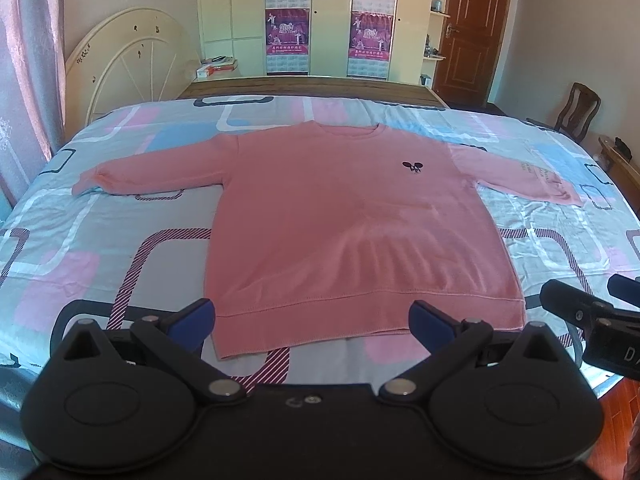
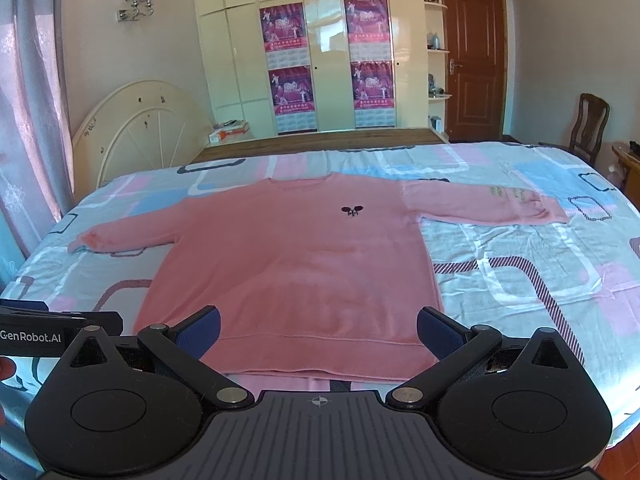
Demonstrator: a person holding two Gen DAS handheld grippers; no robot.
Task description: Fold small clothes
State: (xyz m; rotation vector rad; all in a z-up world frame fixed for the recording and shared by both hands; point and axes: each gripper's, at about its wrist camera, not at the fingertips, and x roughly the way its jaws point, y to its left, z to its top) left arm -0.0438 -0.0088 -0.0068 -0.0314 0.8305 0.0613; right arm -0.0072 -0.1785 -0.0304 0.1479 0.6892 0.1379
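Note:
A pink long-sleeved sweater (image 1: 344, 216) lies flat and face up on the bed, sleeves spread out to both sides, a small dark emblem on the chest. It also shows in the right wrist view (image 2: 296, 264). My left gripper (image 1: 312, 320) is open and empty, hovering just above the sweater's bottom hem. My right gripper (image 2: 318, 332) is open and empty, also over the hem, a little further right. The right gripper shows at the right edge of the left wrist view (image 1: 592, 312), and the left gripper at the left edge of the right wrist view (image 2: 60, 324).
The bed (image 1: 100, 240) has a patterned sheet in pink, blue and grey. A cream headboard (image 1: 132, 60) leans against the far left wall. A wardrobe (image 1: 320, 20) with posters, a brown door (image 1: 472, 28) and a wooden chair (image 1: 576, 112) stand beyond the bed.

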